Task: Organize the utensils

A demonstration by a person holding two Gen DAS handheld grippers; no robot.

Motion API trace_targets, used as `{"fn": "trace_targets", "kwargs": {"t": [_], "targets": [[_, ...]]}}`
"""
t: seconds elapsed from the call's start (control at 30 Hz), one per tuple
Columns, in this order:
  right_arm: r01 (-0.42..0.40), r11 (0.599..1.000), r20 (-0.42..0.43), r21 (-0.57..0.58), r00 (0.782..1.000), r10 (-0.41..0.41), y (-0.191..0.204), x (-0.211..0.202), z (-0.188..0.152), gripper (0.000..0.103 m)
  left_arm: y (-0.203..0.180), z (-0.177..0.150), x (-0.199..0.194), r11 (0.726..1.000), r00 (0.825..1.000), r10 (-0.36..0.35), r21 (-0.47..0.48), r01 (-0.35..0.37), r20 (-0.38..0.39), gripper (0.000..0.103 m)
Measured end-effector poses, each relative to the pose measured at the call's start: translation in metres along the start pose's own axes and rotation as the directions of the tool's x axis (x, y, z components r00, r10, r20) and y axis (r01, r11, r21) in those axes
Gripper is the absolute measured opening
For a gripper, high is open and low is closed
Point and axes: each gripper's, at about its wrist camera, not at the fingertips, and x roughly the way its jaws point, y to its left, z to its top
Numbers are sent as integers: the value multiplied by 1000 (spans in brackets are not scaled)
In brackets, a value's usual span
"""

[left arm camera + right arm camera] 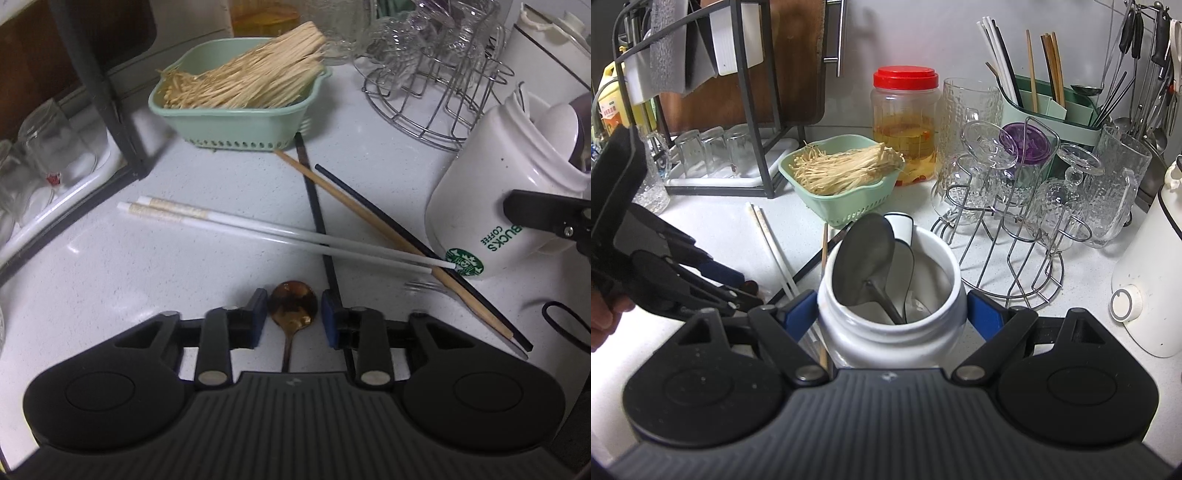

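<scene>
A home kitchen, seemingly: beyond the fingers a white countertop (713, 229) carries a wire rack of upturned glasses (1015, 206), a green caddy of chopsticks and ladles (1052, 107), a red-lidded pickle jar (905, 122) and a basket of enoki mushrooms (842, 177).

You've got a bronze spoon (293, 301) lying flat on the counter (184, 266), bowl up. Beyond it, two white chopsticks (236, 230) cross two black chopsticks (317, 214) and a wooden one (354, 206). The white mug (886, 295) stands upright, holding spoons (864, 258).
</scene>
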Motion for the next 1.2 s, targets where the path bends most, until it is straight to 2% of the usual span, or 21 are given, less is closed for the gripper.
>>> {"fn": "trace_targets", "kwargs": {"t": [0.13,0.37,0.57,0.8,1.2], "targets": [[5,1000,0,0,1000,-5,1,1,0,89,1,1,0,1000,1000,-3,-16,3,-4,33],[10,1000,-4,2,1000,-10,2,2,1,89,4,8,-33,996,996,5,-91,3,88,33],[12,1000,-2,1,1000,-12,2,2,1,89,3,12,-69,989,983,20,-148,7,184,33],[3,1000,9,-17,1000,-3,2,1,0,89,-3,6,-102,979,965,35,-203,19,261,33],[4,1000,22,-16,1000,-4,14,-5,-6,89,-14,11,-135,972,949,51,-232,24,311,33]]}}
